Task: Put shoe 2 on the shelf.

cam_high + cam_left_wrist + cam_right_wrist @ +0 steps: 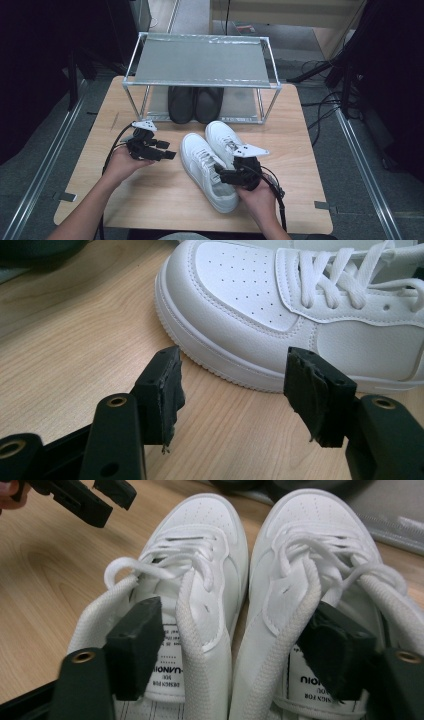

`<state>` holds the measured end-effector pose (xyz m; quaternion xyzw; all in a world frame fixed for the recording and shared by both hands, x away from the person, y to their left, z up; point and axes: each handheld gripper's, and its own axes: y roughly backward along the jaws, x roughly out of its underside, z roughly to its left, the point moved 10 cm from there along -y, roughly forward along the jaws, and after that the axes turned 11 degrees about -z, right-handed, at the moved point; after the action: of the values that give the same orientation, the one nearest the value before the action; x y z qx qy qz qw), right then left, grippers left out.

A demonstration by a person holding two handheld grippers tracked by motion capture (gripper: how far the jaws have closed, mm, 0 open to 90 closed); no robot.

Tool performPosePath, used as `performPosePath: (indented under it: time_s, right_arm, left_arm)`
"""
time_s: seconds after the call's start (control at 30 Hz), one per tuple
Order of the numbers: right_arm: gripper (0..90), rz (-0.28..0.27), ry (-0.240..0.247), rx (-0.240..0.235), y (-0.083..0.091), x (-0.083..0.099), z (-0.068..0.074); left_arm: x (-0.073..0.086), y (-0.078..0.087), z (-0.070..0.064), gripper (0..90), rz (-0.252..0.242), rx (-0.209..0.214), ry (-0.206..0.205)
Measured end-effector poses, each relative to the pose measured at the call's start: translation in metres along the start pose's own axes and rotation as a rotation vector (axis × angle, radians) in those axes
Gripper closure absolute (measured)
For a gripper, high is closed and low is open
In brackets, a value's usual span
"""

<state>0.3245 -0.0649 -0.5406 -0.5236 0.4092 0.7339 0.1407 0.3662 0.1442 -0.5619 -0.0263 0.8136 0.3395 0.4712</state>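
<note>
In the high view, the black shoes (195,104) on the lower shelf of the metal rack (200,62) are half hidden under its upper shelf, so only their front ends show, in the upper middle of the frame; the heel of the right white sneaker (226,140) is covered by the right tongs (231,176) and the hand that holds them. The pair stands side by side, touching, in the centre of the wooden tabletop (150,200), toes toward the rack, with the left white sneaker (206,171) reaching lower in the frame. In the right gripper view both heels are cut off by the bottom edge, and the printing on the tongue labels is too small to read. There the right tongs (240,655) are spread wide across the two shoes: one jaw sits inside the collar of the left white sneaker (195,570) at the lower left, the other inside the collar of the right white sneaker (320,555) at the lower right, so the adjoining inner walls of the pair lie between them; whether they press on those walls cannot be made out. The left tongs (159,152) hover at the middle left of the high view, just beside the left sneaker's toe and apart from it. In the left gripper view these tongs (240,395) are spread with nothing between them, and the white sneaker's toe (235,295), cut off at the top and right edges, lies just beyond the jaw tips.
</note>
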Motion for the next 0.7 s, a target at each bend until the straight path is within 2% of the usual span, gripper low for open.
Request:
performPosePath:
  time_s: [0.03,0.1,0.2,0.37,0.5,0.7]
  right_arm:
    - [25.1,0.0,0.011,-0.016,0.0003,0.0004,0.0016]
    - [25.4,0.004,0.029,-0.018,-0.0002,0.0019,0.0031]
    - [34.3,0.024,0.066,0.025,-0.0015,0.0049,-0.0002]
    - [47.7,0.039,0.099,0.033,-0.0022,0.0074,-0.0021]
    - [55.8,0.048,0.078,0.014,-0.0016,0.0072,-0.0024]
    - [63.6,0.06,0.103,0.019,-0.001,0.0069,-0.0035]
  left_arm:
    - [0.0,0.0001,0.0002,40.6,0.0,0.0,0.0]
    - [0.0001,-0.0002,0.0003,40.7,0.0,-0.001,-0.001]
    - [0.0001,-0.0007,-0.0001,40.7,0.0,0.0,0.001]
    - [0.0005,-0.0009,0.0,40.7,0.003,0.0,0.001]
    - [0.0004,-0.0007,0.0001,40.8,0.002,0.001,0.002]
    - [-0.0001,-0.0001,0.0008,40.8,-0.003,-0.002,0.008]
